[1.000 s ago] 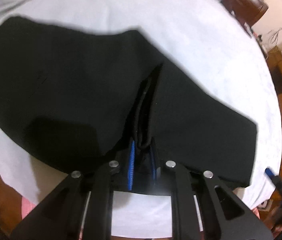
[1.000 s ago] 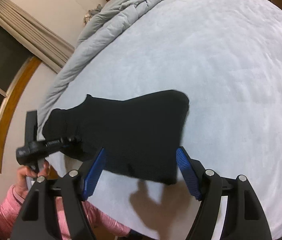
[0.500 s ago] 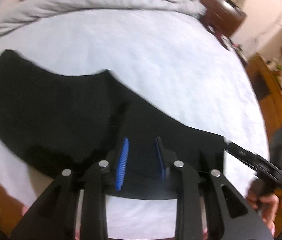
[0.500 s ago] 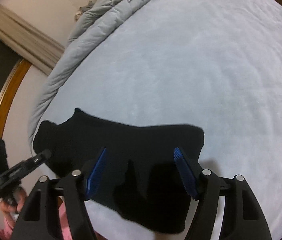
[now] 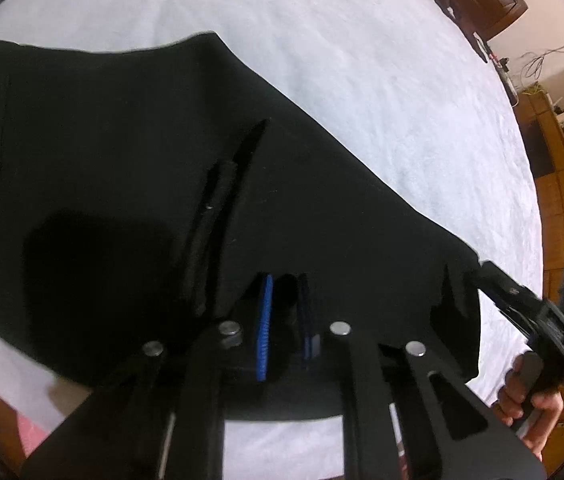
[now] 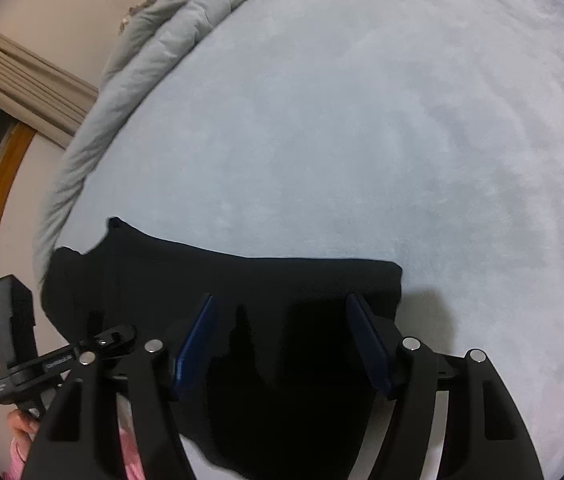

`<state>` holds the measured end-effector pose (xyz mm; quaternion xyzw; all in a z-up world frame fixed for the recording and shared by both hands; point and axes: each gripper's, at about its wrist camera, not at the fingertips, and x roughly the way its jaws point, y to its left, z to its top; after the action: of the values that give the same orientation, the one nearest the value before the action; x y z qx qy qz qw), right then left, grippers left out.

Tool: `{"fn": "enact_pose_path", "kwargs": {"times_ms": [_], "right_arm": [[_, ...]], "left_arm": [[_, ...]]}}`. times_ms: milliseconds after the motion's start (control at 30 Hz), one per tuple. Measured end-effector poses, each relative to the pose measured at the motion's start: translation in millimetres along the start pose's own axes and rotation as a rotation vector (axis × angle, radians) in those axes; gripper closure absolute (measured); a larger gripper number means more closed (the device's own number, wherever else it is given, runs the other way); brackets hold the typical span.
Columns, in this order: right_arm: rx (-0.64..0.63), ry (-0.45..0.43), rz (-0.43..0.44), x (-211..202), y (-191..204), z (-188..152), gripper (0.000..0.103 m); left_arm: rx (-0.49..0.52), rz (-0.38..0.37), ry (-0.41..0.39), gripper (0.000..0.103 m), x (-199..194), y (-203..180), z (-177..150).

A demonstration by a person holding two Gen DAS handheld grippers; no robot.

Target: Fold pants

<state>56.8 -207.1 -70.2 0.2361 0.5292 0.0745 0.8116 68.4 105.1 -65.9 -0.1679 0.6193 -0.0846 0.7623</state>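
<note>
Left gripper point(image 5: 286, 316) low over black pants point(image 5: 121, 168), fingers narrowly apart; right gripper point(image 6: 286, 344) above pants, fingers spread wide.

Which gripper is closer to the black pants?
About equal, maybe the left. The left gripper is low over the pants, fingers nearly together with dark cloth between them; a grip isn't certain. The right gripper hangs wide open above the pants' end.

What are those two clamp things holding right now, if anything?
Nothing that I can make out. The right gripper hangs wide open above the black pants. The left gripper has a narrow gap with no visible fabric pinched.
</note>
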Motion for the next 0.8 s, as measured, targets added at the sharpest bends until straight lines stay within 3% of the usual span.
{"fn": "enact_pose_path", "kwargs": {"times_ms": [33,133,300,533,700,800], "right_arm": [[0.003,-0.005,0.024,-10.5,3.2,-6.7,0.034],[-0.027,-0.003,0.037,-28.1,14.2,-26.5,0.034],[-0.035,0.05,-0.03,-25.9,13.3,-63.6,0.035],[0.013,0.074,-0.056,0.3,-7.5,-70.8,0.039],[0.004,0.049,-0.064,-20.8,5.9,-70.4,0.038],[-0.027,0.021,-0.047,-36.0,23.4,-71.6,0.037]], "left_arm": [[0.008,0.0,-0.019,0.071,-6.4,-3.0,-2.6],[0.054,0.005,-0.065,0.059,-18.9,-12.6,-11.8],[0.103,0.031,-0.018,0.058,-0.1,-21.3,-25.7],[0.15,0.061,-0.021,0.058,14.1,-28.2,-29.6],[0.113,0.045,-0.025,0.057,-8.8,-15.5,-26.4],[0.096,0.079,-0.091,0.047,-40.1,8.7,-22.4]]}}
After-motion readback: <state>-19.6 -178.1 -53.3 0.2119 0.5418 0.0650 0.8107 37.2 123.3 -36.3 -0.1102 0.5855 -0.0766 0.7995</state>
